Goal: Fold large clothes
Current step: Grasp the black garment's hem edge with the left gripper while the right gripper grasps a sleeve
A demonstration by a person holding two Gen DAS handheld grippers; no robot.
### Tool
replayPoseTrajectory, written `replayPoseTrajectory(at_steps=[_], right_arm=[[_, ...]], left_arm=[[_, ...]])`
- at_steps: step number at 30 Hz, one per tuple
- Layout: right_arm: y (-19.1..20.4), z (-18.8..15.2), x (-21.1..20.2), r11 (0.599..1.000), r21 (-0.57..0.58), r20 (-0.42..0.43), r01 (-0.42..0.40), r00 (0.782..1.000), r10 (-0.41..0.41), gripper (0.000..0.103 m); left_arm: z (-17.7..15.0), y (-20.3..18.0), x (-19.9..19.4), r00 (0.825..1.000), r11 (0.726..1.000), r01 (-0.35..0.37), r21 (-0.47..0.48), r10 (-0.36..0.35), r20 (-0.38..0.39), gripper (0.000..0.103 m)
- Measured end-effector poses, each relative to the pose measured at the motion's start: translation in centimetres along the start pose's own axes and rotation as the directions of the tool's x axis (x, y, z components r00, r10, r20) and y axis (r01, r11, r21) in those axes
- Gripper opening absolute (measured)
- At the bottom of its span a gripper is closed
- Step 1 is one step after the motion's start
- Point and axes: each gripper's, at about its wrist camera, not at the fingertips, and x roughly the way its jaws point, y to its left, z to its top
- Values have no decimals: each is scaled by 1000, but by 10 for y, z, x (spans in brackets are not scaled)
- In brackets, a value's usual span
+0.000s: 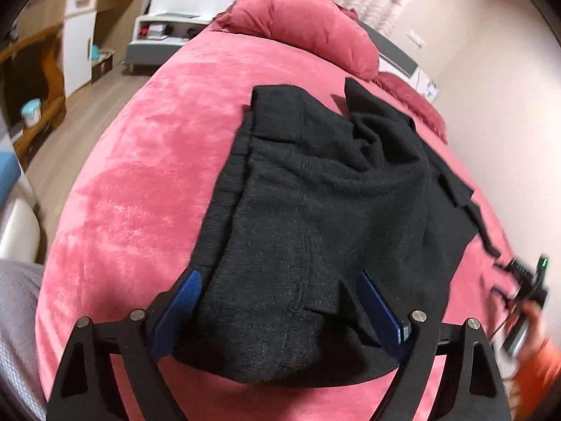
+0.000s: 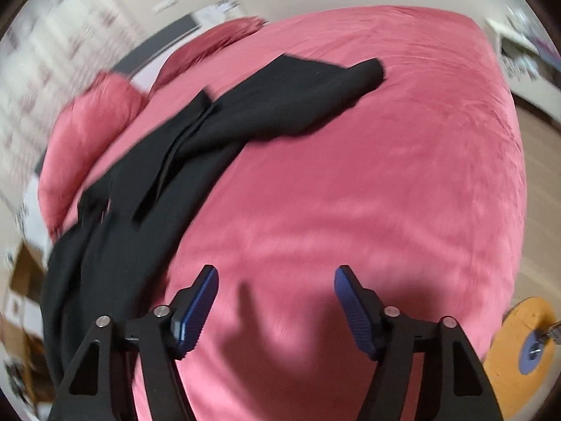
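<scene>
A large black knit garment [image 1: 315, 210] lies partly folded on a pink bed [image 1: 140, 175]. My left gripper [image 1: 278, 280] is open, its blue pads on either side of the garment's near end, which bulges between them. In the right wrist view the same garment [image 2: 182, 140] stretches along the left side of the bed [image 2: 350, 193]. My right gripper [image 2: 276, 279] is open and empty above bare pink cover, to the right of the garment. The right gripper and hand also show blurred at the left wrist view's right edge [image 1: 526, 291].
Pink pillows [image 1: 305, 24] lie at the head of the bed. A white bedside unit [image 1: 168, 24] and wooden furniture [image 1: 38, 80] stand across the floor on the left. A yellow round object [image 2: 522, 347] is beside the bed at the lower right.
</scene>
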Motion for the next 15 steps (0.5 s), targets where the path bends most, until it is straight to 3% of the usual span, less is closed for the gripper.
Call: replayPoseTrajectory(at_steps=[2,5,9,12,15], right_arm=[[-12,23,7,998,54,13,-31,999,31,67],[-32,54,19,987,140,34,-74,997,70,63],[-68,85,40,929,324,67,-179,984,166,63],[-86,101,55,882,419,99,-216,976,193,56],[-89,116,67,879,420,107,-225,974,198,52]], left_arm=[[0,-4,6,999,999,-31,37,31,-21,86],[2,0,7,999,999,-35,19,35,-21,85],[3,3,14,997,997,-73,11,73,-28,85],[-3,5,26,993,995,-101,4,101,-60,92],[-6,-2,29,991,991,-127,40,129,-44,97]])
